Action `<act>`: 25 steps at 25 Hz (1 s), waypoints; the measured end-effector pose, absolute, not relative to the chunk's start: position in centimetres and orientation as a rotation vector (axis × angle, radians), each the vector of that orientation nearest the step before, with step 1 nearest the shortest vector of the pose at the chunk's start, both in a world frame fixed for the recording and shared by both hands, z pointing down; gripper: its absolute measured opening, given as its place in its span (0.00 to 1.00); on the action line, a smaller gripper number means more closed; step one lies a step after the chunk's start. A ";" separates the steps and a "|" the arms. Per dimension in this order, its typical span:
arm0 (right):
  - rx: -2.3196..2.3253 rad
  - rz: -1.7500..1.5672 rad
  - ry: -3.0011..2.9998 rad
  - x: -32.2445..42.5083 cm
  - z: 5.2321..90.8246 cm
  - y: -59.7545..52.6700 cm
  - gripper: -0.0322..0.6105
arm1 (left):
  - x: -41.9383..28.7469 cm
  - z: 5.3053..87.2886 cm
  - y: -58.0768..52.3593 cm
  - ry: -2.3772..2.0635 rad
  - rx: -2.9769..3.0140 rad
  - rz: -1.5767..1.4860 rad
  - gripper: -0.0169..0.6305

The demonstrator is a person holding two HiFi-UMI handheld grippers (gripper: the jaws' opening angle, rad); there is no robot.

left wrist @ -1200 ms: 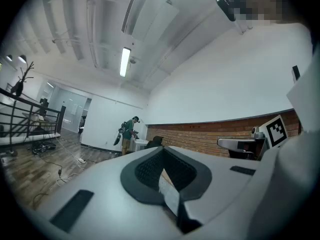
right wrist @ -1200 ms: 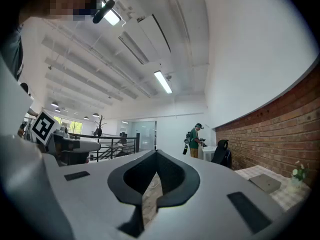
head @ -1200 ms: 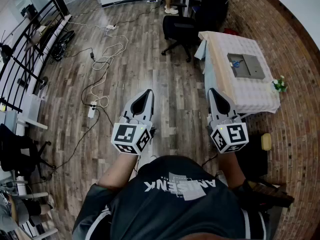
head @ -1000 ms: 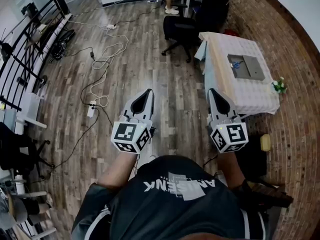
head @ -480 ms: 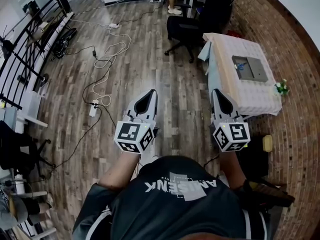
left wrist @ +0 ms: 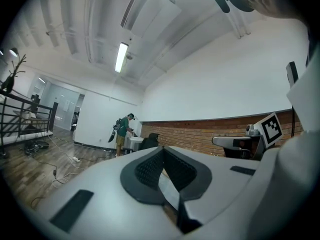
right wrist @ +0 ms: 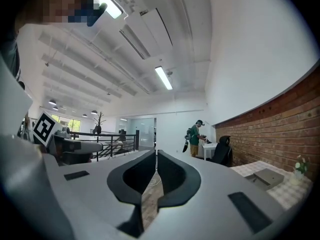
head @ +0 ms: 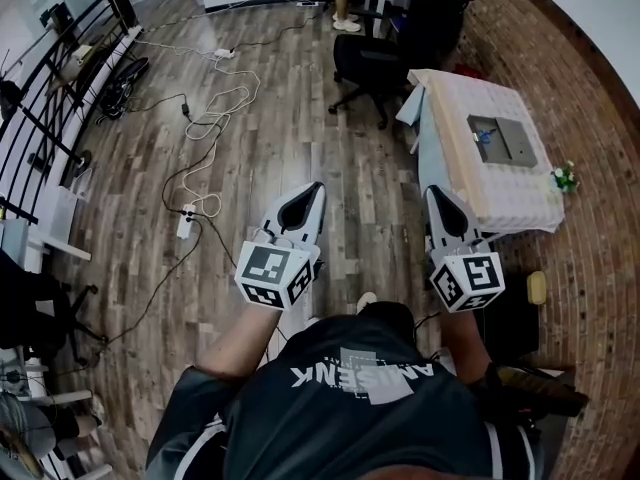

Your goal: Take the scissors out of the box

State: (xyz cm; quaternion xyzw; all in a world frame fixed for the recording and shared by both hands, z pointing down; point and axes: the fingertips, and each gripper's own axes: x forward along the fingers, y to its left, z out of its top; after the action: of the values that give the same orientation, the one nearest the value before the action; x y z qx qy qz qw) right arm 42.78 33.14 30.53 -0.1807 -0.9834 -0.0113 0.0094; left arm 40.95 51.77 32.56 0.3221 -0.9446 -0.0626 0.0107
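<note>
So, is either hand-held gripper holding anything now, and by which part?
Nothing is held. The left hand-held gripper and the right hand-held gripper are both shut and empty, far from the box.

Head camera sits high, aimed steeply down past our own torso onto the wooden floor (head: 300, 118); the table (head: 505, 193) lies well off, upper right. Each gripper camera rides close behind its own jaws — left gripper (left wrist: 161, 159), right gripper (right wrist: 156, 156) — facing level across the room. We note both share the brick wall (left wrist: 200, 136) and a distant standing person (left wrist: 121, 134).
</note>
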 end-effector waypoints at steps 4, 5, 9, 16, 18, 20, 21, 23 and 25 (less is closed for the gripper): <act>-0.571 -0.019 -3.080 41.0 30.8 32.5 0.12 | 39.6 32.8 51.7 -2.963 0.977 -0.220 0.05; -0.575 -0.018 -3.085 40.3 30.8 32.5 0.12 | 39.1 32.8 51.8 -2.970 0.967 -0.221 0.05; -0.616 -0.003 -3.066 36.7 31.6 31.7 0.12 | 36.5 33.4 51.1 -2.975 0.908 -0.226 0.05; -0.596 -0.035 -3.061 28.9 32.1 26.4 0.12 | 30.1 33.4 46.1 -2.969 0.897 -0.212 0.05; -0.592 -0.026 -3.054 26.7 32.1 24.5 0.12 | 27.6 33.8 44.4 -2.949 0.865 -0.230 0.05; -0.600 -0.032 -3.053 24.6 32.0 22.5 0.12 | 25.1 34.2 42.6 -2.931 0.815 -0.233 0.05; -0.609 -0.033 -3.050 23.5 32.0 21.5 0.12 | 23.7 34.3 41.8 -2.926 0.783 -0.238 0.05; -0.634 -0.028 -3.037 21.2 32.0 19.6 0.12 | 21.1 34.1 40.2 -2.925 0.736 -0.260 0.05; -0.653 -0.031 -3.026 19.3 32.1 17.9 0.12 | 19.0 33.7 38.4 -2.930 0.734 -0.278 0.05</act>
State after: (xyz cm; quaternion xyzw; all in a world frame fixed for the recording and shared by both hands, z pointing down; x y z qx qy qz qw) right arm 19.34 17.86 32.09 -0.2110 -0.9772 -0.0100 0.0228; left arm 18.97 38.36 33.73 0.2416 -0.9645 -0.0915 0.0541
